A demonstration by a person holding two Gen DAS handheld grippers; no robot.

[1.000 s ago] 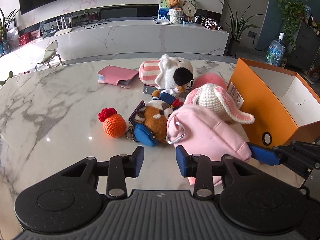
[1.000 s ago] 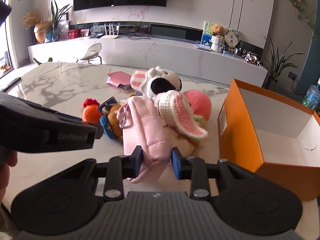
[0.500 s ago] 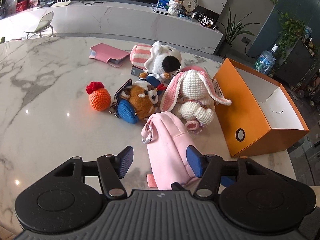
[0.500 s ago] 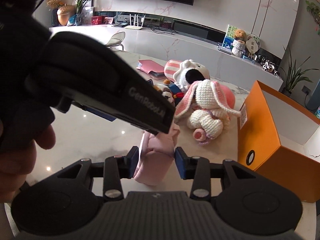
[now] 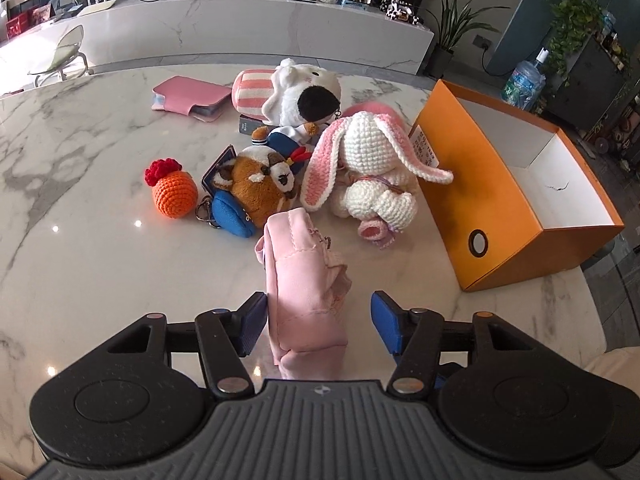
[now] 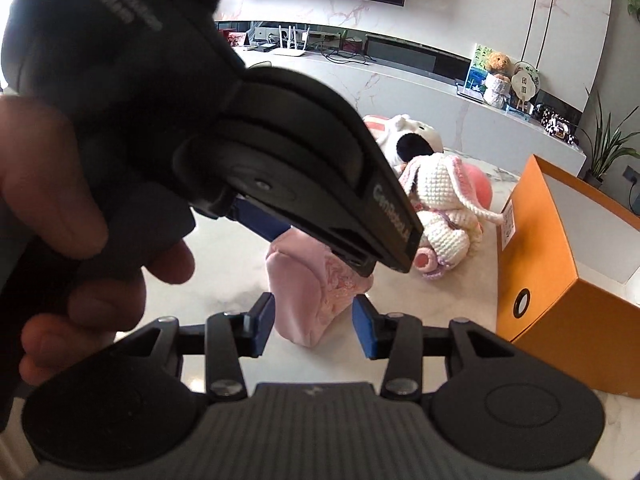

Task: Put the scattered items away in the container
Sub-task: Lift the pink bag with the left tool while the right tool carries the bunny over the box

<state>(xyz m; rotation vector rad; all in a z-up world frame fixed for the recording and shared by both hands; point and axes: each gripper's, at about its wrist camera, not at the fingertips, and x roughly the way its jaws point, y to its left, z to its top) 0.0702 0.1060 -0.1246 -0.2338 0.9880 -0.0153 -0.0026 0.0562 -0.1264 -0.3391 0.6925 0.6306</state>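
Note:
A pink pouch [image 5: 306, 284] lies on the marble table between the fingers of my left gripper [image 5: 319, 322], which is open around it. My right gripper [image 6: 314, 324] is open too, with the pouch [image 6: 316, 300] just ahead between its blue pads, not pinched. The left gripper's body [image 6: 248, 152] and the hand holding it fill the upper left of the right wrist view. The orange box [image 5: 512, 184] stands open at the right. A crocheted bunny [image 5: 372, 176] sits beside it.
Further back lie a brown plush with a blue pouch [image 5: 252, 192], an orange crocheted ball [image 5: 174, 192], a white plush with a black nose [image 5: 304, 96], a striped pink item [image 5: 250, 88] and a pink wallet [image 5: 188, 96]. The table edge runs at the right.
My right gripper has opened and let go of the pink pouch. My left gripper has come over the pouch and opened wider around it. The pouch now rests on the table.

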